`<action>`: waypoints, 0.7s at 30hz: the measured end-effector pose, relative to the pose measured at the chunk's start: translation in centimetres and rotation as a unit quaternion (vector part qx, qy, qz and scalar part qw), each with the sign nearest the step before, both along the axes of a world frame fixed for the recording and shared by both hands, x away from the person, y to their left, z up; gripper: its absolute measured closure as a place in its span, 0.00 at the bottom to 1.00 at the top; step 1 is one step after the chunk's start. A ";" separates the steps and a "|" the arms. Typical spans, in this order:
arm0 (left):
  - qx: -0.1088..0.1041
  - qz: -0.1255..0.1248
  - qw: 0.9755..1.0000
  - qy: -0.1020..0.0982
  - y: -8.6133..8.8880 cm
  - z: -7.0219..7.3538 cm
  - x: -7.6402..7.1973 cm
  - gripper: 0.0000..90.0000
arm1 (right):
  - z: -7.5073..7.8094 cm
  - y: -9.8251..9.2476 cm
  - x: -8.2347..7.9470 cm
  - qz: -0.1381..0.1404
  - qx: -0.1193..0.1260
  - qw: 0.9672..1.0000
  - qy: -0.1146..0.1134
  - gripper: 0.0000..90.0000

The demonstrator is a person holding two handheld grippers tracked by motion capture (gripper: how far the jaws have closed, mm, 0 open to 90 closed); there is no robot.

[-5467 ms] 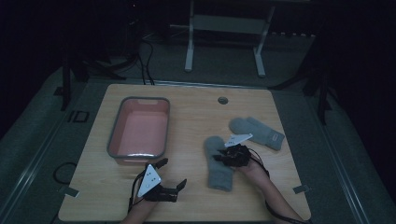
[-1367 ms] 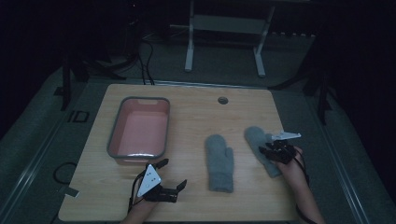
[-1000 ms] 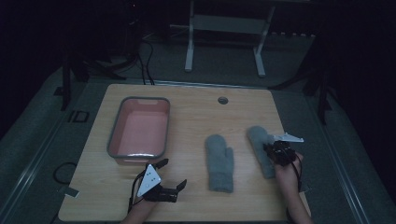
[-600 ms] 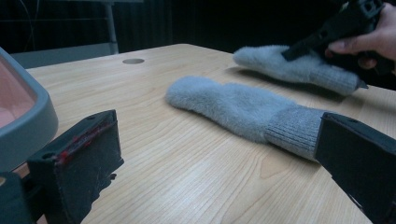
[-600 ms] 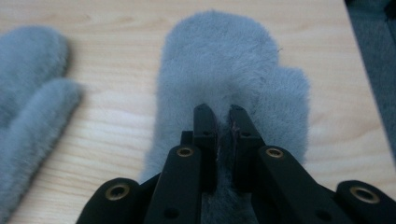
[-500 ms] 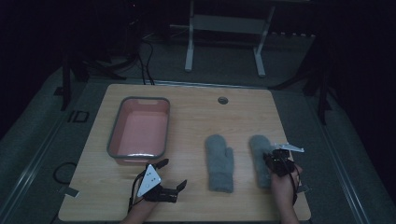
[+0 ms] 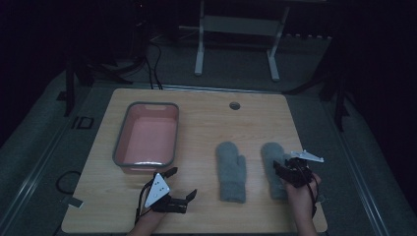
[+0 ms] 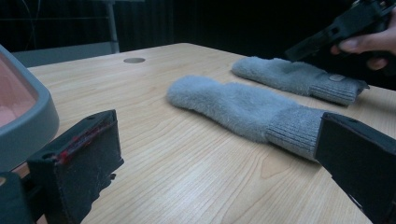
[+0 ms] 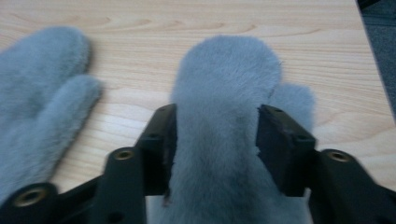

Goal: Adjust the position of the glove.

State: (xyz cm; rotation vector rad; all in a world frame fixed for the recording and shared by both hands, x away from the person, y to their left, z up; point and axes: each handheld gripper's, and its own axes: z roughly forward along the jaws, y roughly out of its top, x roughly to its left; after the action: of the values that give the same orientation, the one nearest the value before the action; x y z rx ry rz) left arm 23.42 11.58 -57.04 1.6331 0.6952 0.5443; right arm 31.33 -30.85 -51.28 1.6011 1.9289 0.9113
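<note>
**Letting go of the right mitten, tongs just opened up**

Looking down from the high view, two grey fuzzy mittens lie side by side on the right half of the wooden tabletop (image 7: pixel 206 123), fingertips pointing to the far side, cuffs toward the near edge. The right mitten (image 7: pixel 273 162) has the right tongs (image 7: pixel 286 173) over its cuff end. In the right gripper view the jaws sit on either side of the mitten's body, and they've just been opening; the right pad stands a bit off the fur, the left one is hard against it or nearly so, can't say for sure. So the mitten is between them but not really squeezed.

The left mitten (image 7: pixel 231 169) lies just beside the right one with a strip of bare wood between, thumb sticking out toward the right mitten.

The left tongs (image 7: pixel 179 189) rest near the front edge on the left half, jaws spread wide with nothing between them, pointing roughly toward the left mitten's cuff.

Other stuff around: a pink tub with a grey rim (image 7: pixel 146 138) on the left side, well apart from the mittens, and a small round hole (image 7: pixel 234 105) in the tabletop at the far edge. Bare wood lies between the tub and the mittens.
</note>
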 end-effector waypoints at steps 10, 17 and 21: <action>0.000 0.002 1.000 0.002 0.0 0.0 0.0 0.01 | -1.0 0.3 -1.0 -0.016 -0.019 1.000 0.000 0.45; 0.000 -0.001 1.000 0.003 -0.1 0.0 0.0 0.01 | -3.5 1.2 -0.8 -0.002 -0.079 0.997 0.007 0.69; -0.001 -0.004 1.000 0.003 -0.1 0.0 0.0 0.01 | -3.9 1.2 -0.9 -0.011 -0.064 0.998 -0.004 0.78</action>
State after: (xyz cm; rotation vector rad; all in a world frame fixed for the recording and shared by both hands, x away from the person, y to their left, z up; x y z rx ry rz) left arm 23.46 11.44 -57.04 1.6359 0.6924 0.5337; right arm 30.39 -29.60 -55.19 1.5399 1.9206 0.7680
